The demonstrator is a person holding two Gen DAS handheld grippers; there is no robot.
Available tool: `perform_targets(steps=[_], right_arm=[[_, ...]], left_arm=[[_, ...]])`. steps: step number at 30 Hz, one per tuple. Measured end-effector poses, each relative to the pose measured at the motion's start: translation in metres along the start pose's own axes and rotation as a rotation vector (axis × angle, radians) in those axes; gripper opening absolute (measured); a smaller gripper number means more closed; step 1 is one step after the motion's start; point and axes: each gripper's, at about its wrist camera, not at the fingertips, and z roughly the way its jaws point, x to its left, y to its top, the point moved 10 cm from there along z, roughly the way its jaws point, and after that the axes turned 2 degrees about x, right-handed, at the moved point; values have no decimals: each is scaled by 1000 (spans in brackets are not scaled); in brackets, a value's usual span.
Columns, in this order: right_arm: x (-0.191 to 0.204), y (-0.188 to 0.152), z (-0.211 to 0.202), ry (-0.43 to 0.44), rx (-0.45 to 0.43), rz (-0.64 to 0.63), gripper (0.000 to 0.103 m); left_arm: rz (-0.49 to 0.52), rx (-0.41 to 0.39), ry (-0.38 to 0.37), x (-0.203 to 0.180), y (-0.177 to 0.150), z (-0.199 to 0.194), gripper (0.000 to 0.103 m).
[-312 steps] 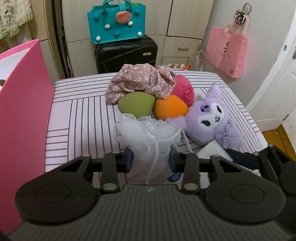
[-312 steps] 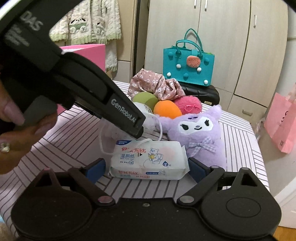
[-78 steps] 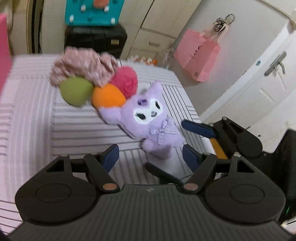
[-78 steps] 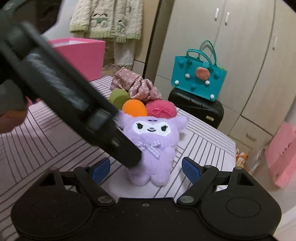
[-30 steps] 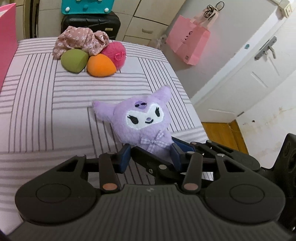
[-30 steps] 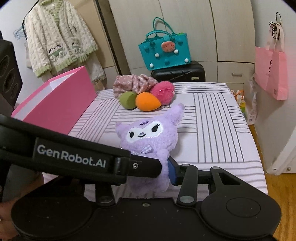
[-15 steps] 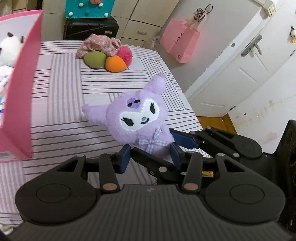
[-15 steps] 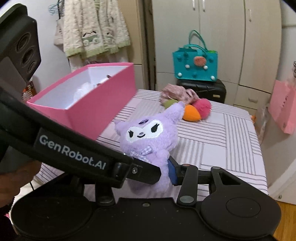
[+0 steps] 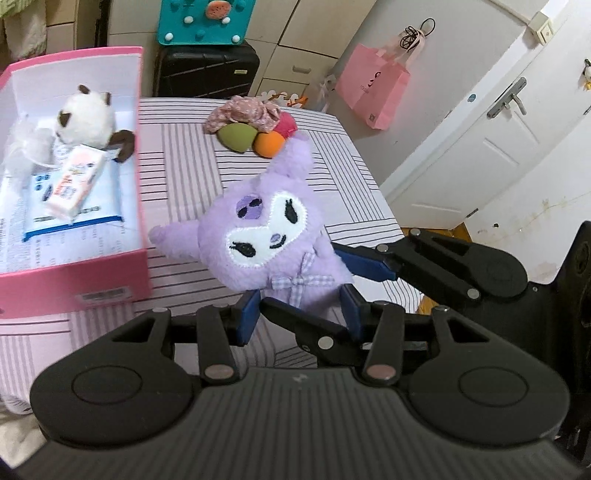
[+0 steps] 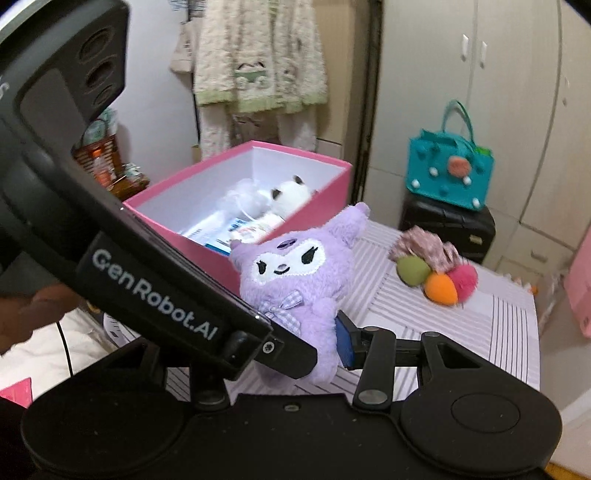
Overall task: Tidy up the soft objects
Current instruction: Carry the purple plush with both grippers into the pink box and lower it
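A purple plush toy (image 9: 258, 236) hangs above the striped table (image 9: 184, 177), just right of the open pink box (image 9: 142, 155). My left gripper (image 9: 299, 314) is shut on the toy's lower body. My right gripper (image 9: 325, 288) comes in from the right and is shut on the same toy, its fingers crossing mine. In the right wrist view the plush toy (image 10: 291, 273) sits in my right gripper (image 10: 306, 347), whose left finger is hidden behind the left gripper's body. The pink box (image 10: 325, 192) holds a white panda plush (image 9: 86, 114), a wipes pack (image 9: 74, 184) and a white mesh pouf (image 9: 22, 147).
At the table's far end lie a floral cloth (image 9: 247, 112), a green sponge (image 9: 236, 136), an orange sponge (image 9: 269, 144) and a pink puff (image 9: 288, 125). Behind stand a black suitcase (image 9: 203, 70) with a teal bag (image 9: 207, 22). A pink bag (image 9: 373, 88) hangs at the right.
Both grippers have risen with the purple plush and carried it left toward the pink box, whose inside now shows. The right gripper has rolled, tilting the toy.
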Motion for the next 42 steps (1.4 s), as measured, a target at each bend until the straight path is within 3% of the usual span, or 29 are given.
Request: perform_targets(steps=[11,19,29,35,39,42], right_arm=[[37,51,9,12,-77,-105,51],[50,90,57,59,-73,-107,51],[50,122,140,181,77,-143,51],[43,112,172,220,174,-98,51],[49,104,187,170,195,-191,52],[55,101,191,113,177,-285,51]], left_arm=[[-13,-81,22,31,4,-51,46],[-50,-147,60,75,32,-70,46],[-215,-58,53,155,74,-45,47],[-312,-41,28,191,86,-21,48],[-348,6,9,204,82,-1,46],[-307,26,40,209,82,9,45]])
